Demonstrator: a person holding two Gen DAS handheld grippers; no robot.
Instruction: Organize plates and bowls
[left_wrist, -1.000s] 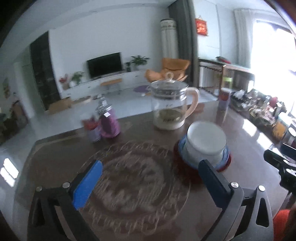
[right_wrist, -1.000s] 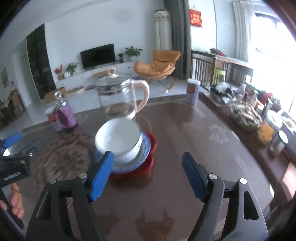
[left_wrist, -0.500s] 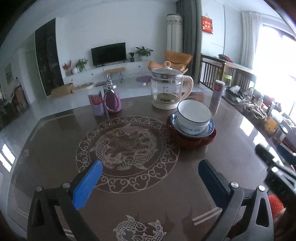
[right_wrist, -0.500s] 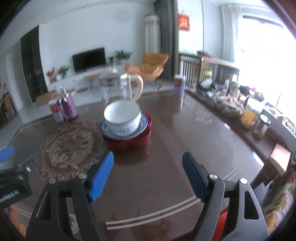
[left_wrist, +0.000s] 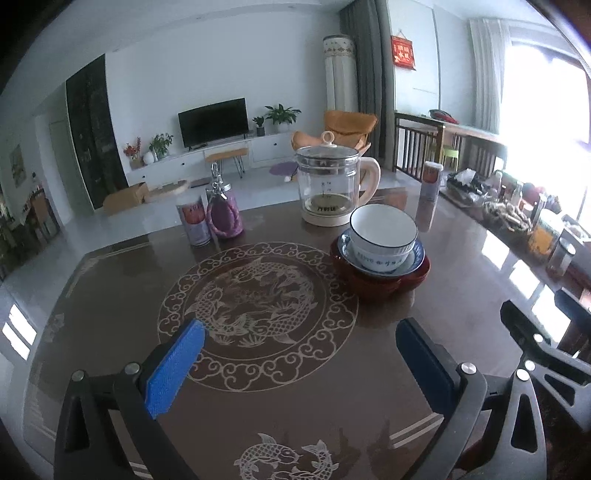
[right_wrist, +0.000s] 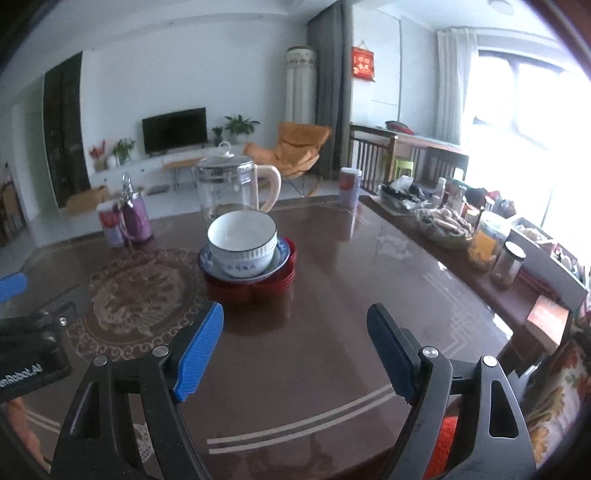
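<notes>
Porcelain stack on the tabletop (right_wrist: 369, 295): white bowl (right_wrist: 242, 240) nested in blue-rimmed plate (right_wrist: 275, 264) atop red dish (right_wrist: 255, 286), before a glass kettle (left_wrist: 328, 184). Left hand-held gripper (left_wrist: 299, 354) spread, empty; right hand-held gripper (right_wrist: 295, 350) opening, nothing between. Stacking apparently complete; next, probably withdrawal.

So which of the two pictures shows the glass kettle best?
The left wrist view: the glass kettle stands whole, lid, handle and base all clear. In the right wrist view the white bowl in front hides the kettle's base.
</notes>
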